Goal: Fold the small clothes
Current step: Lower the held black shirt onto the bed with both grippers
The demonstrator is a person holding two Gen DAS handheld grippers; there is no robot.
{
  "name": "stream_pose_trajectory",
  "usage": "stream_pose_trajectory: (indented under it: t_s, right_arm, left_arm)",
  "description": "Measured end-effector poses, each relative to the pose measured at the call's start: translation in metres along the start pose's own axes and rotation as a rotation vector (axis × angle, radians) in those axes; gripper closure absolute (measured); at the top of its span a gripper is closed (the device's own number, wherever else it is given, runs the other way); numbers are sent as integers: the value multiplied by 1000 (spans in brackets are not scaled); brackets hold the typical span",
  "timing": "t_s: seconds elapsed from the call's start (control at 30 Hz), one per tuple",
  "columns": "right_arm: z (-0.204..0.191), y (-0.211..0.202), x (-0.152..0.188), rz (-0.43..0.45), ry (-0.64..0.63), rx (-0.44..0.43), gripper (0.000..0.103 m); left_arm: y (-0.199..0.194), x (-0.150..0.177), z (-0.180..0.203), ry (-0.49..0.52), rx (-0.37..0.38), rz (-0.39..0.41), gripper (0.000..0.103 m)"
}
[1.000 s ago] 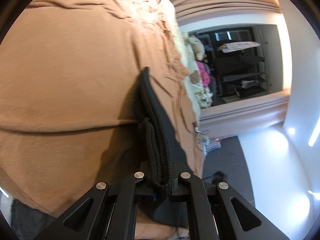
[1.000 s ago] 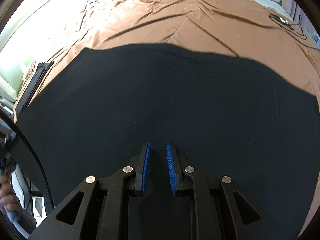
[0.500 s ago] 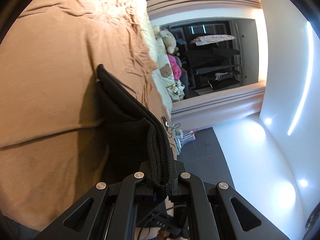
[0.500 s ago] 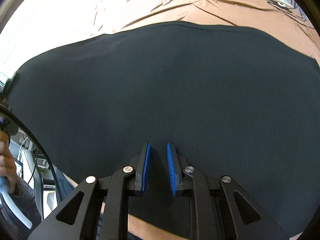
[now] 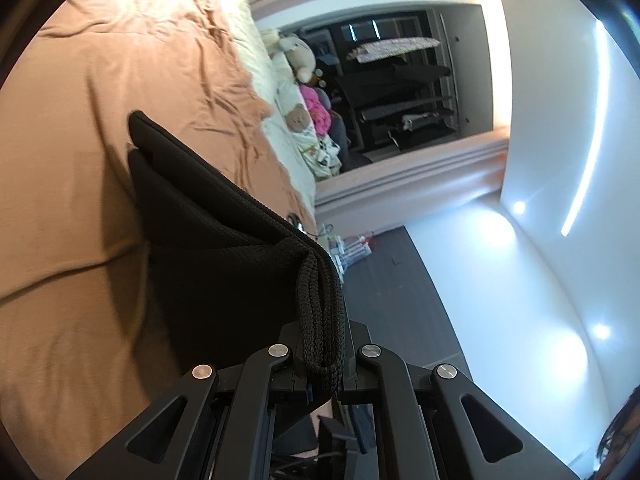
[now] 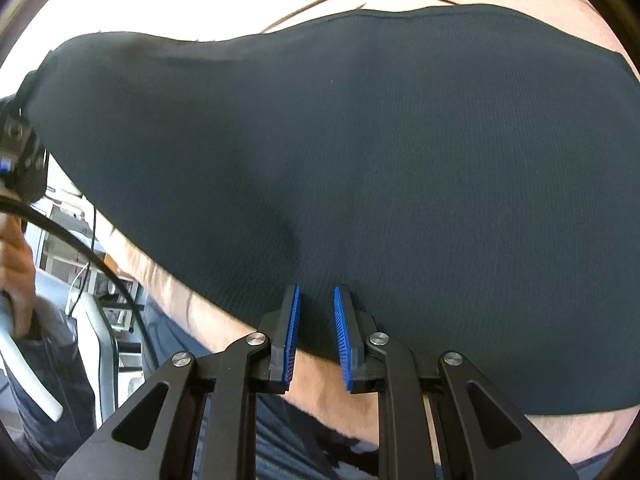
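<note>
A wide bed [image 5: 80, 128] under a rumpled tan sheet [image 5: 132, 60] fills most of both views, with a pale patterned blanket [image 5: 292, 116] and a soft toy [image 5: 298, 56] at its far end and dark shelving [image 5: 400, 92] against the wall beyond. On the sheet lies a black ribbed garment [image 6: 360, 152], spread broad and flat across the right wrist view, reaching to the near edge of the bed. In the left wrist view its folded corner is lifted off the sheet, several layers bunched together, while the far end of the fold touches the sheet. The left gripper [image 5: 322, 364] has its jaws closed tight on that thick layered edge, which stands up between its fingers. The right gripper [image 6: 316, 332] points down at the near edge of the garment; its blue pads [image 6: 291, 332] stand a narrow gap apart with nothing pinched between them. At the far left of the right wrist view a hand [image 6: 16, 268] holds the handle of the other gripper.
</note>
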State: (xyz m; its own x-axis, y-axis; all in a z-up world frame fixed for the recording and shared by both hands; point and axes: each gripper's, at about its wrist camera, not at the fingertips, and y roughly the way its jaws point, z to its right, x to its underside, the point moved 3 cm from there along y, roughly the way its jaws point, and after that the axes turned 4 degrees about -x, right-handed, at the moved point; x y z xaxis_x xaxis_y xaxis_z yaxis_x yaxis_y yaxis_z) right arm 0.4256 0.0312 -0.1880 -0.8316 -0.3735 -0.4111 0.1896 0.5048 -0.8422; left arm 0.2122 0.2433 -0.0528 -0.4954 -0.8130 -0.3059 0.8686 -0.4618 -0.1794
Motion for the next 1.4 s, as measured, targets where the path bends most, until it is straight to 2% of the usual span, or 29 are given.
stream_pose_trajectory:
  t_s: [0.17,0.3,0.83,1.1,1.4]
  right_arm:
    - [8,-13,7,-24,22,-39,89]
    - [21,-28,12,-12,42,-36,89]
    - [101,-121,40,200,223,23,88]
    - [125,-155,60,259,282,44,88]
    - [138,-175,77,299,332,59,88]
  left_arm:
    - [22,2,22,29,34,-32,96]
    - [37,4,35,50,51,-59,96]
    - [108,38,77,96,101,-199,96]
    - [153,58,91,125,82,-276,96]
    - [199,109,86,177,-1,-403,96]
